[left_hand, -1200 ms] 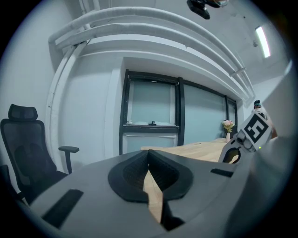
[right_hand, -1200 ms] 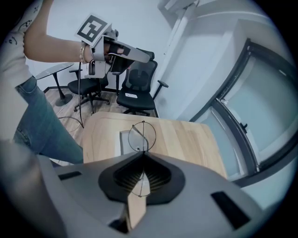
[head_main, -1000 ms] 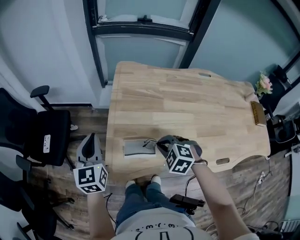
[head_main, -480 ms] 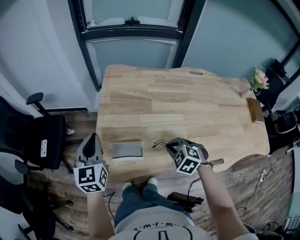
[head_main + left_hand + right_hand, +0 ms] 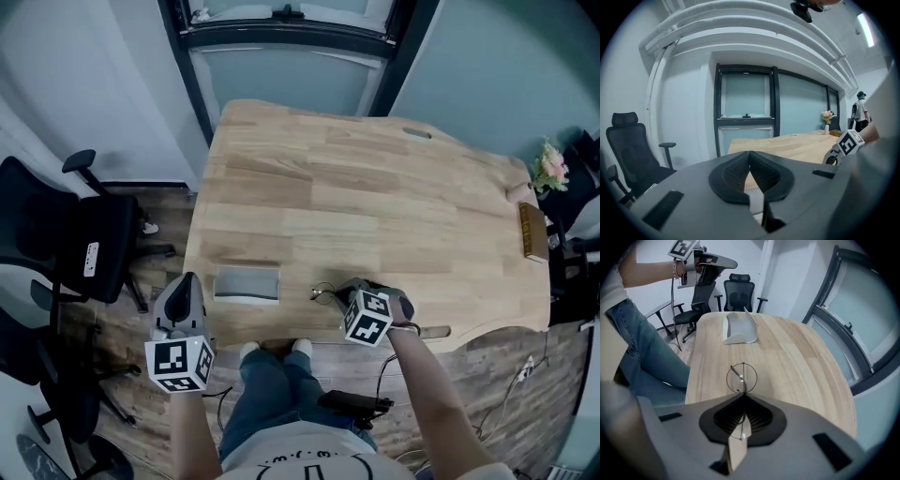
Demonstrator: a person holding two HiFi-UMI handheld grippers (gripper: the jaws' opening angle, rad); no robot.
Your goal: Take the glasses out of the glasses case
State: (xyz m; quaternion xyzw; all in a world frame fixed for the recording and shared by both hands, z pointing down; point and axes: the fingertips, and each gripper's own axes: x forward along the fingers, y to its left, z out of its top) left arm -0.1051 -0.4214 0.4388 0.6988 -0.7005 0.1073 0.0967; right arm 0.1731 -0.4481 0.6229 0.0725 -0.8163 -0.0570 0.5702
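grained plank table (image 5: 375,206) underlies round wire glasses (image 5: 740,376)

Lighting is even and diffuse in all three views, with no hard shadows on the desk (image 5: 375,206). A ceiling strip light (image 5: 865,29) glares at the upper right of the left gripper view. Fisheye bending and dark vignetting mark every frame edge. The left tongs (image 5: 750,153) and right tongs (image 5: 743,395) are soft in the near foreground. The glasses (image 5: 741,377) render sharp.
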